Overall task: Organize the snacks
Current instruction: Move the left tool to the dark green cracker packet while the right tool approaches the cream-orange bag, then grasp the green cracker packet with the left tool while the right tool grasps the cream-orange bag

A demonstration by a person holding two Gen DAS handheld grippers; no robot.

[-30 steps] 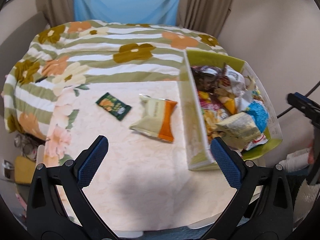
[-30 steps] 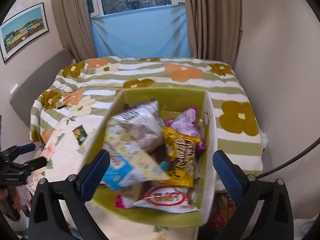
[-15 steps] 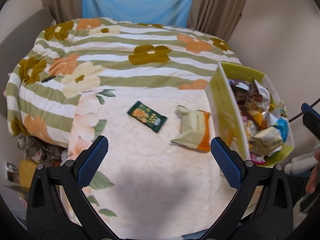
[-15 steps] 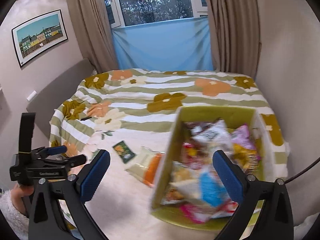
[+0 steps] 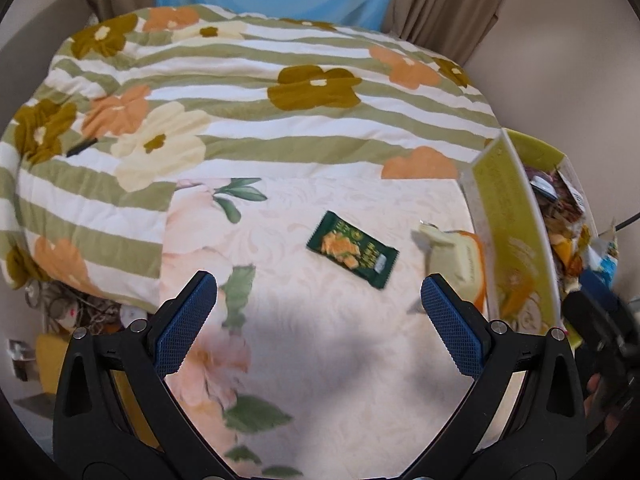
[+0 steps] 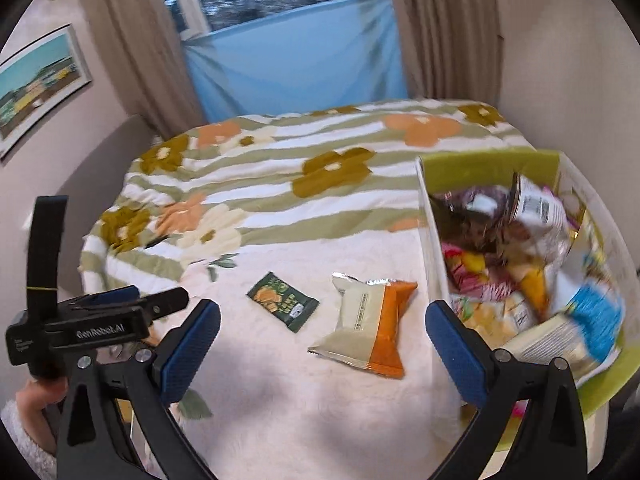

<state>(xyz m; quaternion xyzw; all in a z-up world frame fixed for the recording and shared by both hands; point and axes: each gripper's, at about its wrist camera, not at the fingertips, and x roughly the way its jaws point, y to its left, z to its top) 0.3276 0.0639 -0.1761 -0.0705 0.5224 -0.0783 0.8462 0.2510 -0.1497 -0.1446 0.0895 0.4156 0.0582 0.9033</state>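
Note:
A small dark green snack packet lies flat on the pale floral cloth. To its right lies a cream-and-orange snack bag. A green-and-white box full of several snack packs stands at the right. My left gripper hovers open above the cloth, nearer than the green packet, and holds nothing. My right gripper is open and empty just short of the cream-and-orange bag. The left gripper also shows at the left of the right wrist view, held by a hand.
A bed with a striped flower quilt lies beyond the cloth. Curtains and a blue sheet cover the window behind. A wall stands to the right of the box. Clutter sits on the floor at the left.
Both grippers have swung left, away from the box; the box has slid toward the right edge of each view. The loose packets now sit nearer the centre. Both stay open.

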